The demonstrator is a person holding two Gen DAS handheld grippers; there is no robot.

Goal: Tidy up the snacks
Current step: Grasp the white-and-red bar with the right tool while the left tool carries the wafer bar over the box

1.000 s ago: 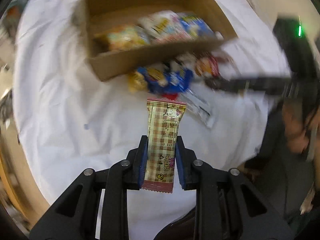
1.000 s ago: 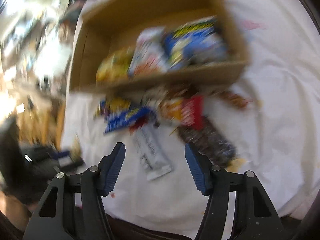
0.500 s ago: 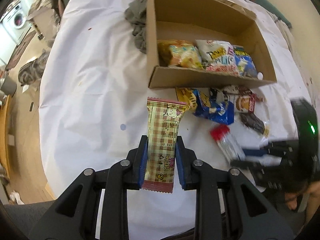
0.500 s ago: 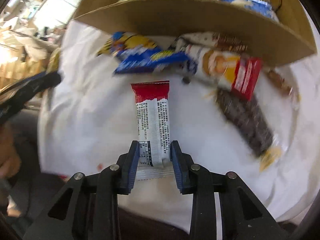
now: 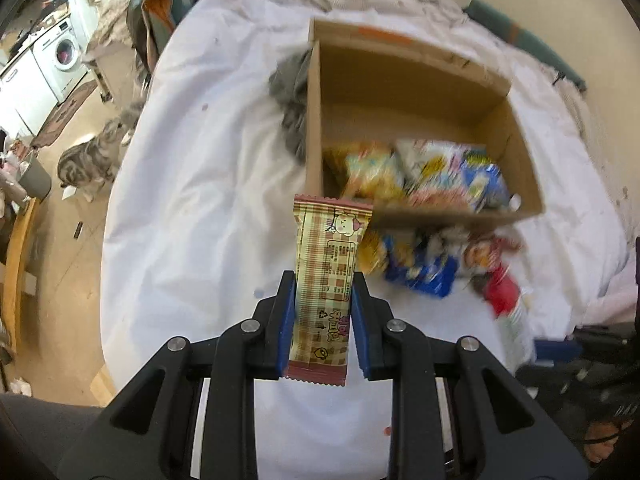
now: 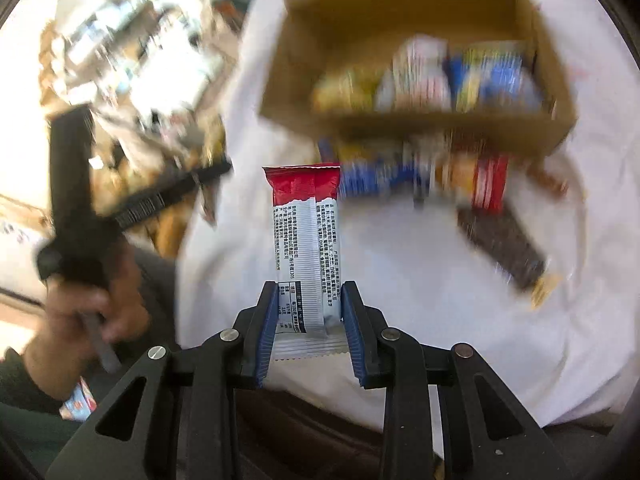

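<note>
Cardboard box [image 5: 400,216] lies ahead of both grippers (left nearer); left gripper [image 5: 322,318] pinches the plaid bar [image 5: 326,272], right gripper [image 6: 307,312] the red-and-white bar [image 6: 306,240], both bars lengthwise toward it.

A home: washing machine [image 5: 64,54], cat [image 5: 90,156], and a white-sheeted bed [image 5: 192,200].

I see a white sheet [image 5: 192,216] over the bed, a grey cloth [image 5: 290,96] bunched on it, and a washing machine [image 5: 60,56] far left
</note>
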